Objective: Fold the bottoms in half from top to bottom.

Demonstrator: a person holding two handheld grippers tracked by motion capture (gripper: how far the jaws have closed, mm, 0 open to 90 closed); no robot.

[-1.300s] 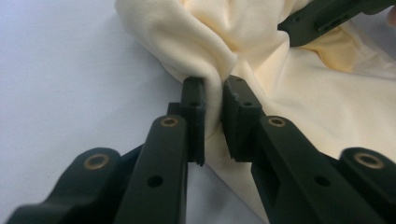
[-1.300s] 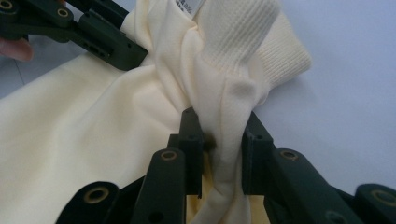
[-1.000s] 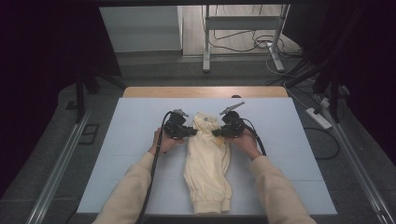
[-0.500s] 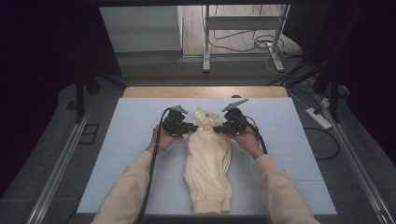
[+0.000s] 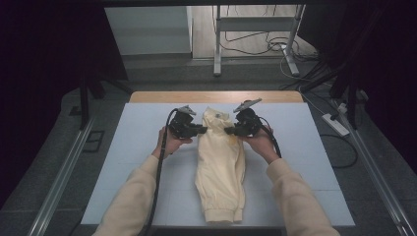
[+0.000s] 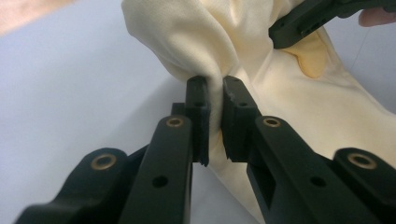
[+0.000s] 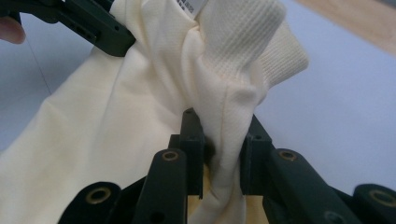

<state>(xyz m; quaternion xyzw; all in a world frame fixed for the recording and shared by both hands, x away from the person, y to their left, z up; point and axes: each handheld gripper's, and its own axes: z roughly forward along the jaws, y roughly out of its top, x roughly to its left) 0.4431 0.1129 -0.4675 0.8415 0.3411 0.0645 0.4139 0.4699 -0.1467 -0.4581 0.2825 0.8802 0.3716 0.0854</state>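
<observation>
- High view: a cream-coloured, long, folded cotton garment point(image 5: 220, 164) lies lengthwise on the pale blue counter point(image 5: 123, 162), ribbed hem toward the person, collar end toward the far wooden edge.
- The left gripper point(image 5: 201, 130) sits at the garment's left upper edge; the right gripper point(image 5: 229, 131) sits at its right upper edge. They face each other across the cloth.
- The collar end is bunched up and raised off the counter between the two grippers; the lower part rests flat.
- Left gripper view: the left gripper's point(image 6: 215, 116) jaws are clenched on a thin fold of the cream cloth point(image 6: 261, 79), pads nearly together with the fabric pinched between.
- A yellowish patch point(image 6: 310, 58) shows on the cloth just below the other gripper's jaw tip.
- Right gripper view: the right gripper point(image 7: 219, 154) grasps a thicker gather of cloth below the ribbed collar point(image 7: 243, 32); a white label point(image 7: 191, 5) shows at the top edge.
- Cream sleeves point(image 5: 133, 196) cover both forearms; black cables trail toward the person.
</observation>
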